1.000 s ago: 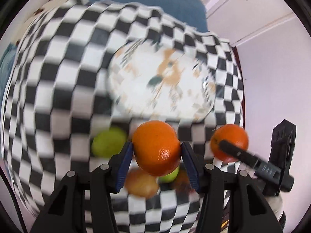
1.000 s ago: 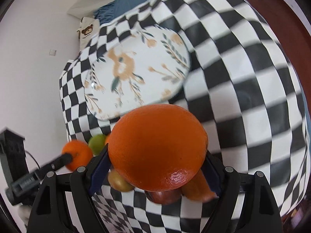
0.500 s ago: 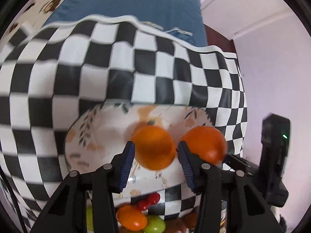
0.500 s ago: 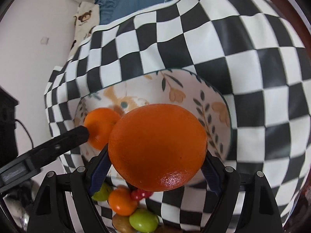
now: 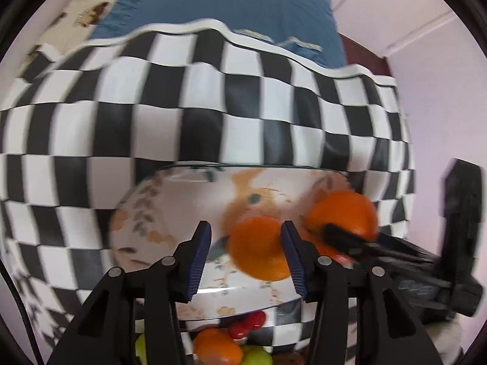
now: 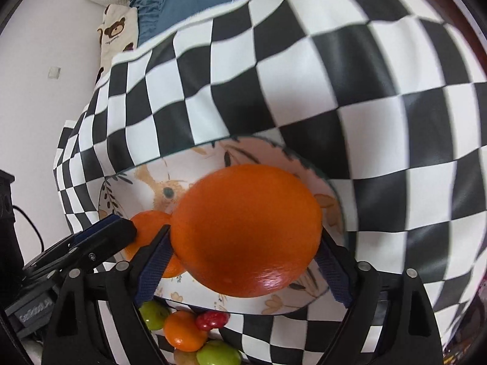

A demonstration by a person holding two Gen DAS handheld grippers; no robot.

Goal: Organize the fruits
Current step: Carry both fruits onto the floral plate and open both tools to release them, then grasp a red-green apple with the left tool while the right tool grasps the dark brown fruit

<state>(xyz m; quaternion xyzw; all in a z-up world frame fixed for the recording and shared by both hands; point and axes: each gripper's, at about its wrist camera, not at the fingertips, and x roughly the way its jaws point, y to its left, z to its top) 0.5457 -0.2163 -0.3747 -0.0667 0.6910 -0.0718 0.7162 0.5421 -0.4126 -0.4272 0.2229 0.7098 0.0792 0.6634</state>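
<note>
Both oranges have travelled from the fruit pile to over the floral plate (image 6: pixel 330 210) — left hand-held gripper (image 5: pixel 245 251) released, its small orange (image 5: pixel 258 248) loose. Right hand-held gripper (image 6: pixel 243 261), jaws just widening, barely cradles the large orange (image 6: pixel 246 228) — dropped together, they could knock and roll off.

Both grippers coming away from loose fruit pile near cloth's front edge, now hanging over floral plate (image 5: pixel 146 222) instead.

Left gripper (image 5: pixel 246 254) jaws reopening slightly after tightening; small orange (image 5: pixel 258 248) now touching only right pad, gap showing at left pad.

Right gripper (image 6: pixel 243 261) jaws opening wider; big orange (image 6: pixel 246 228) sitting between them over plate, lower than before.

Two oranges now crowding side by side over plate's right half.
</note>
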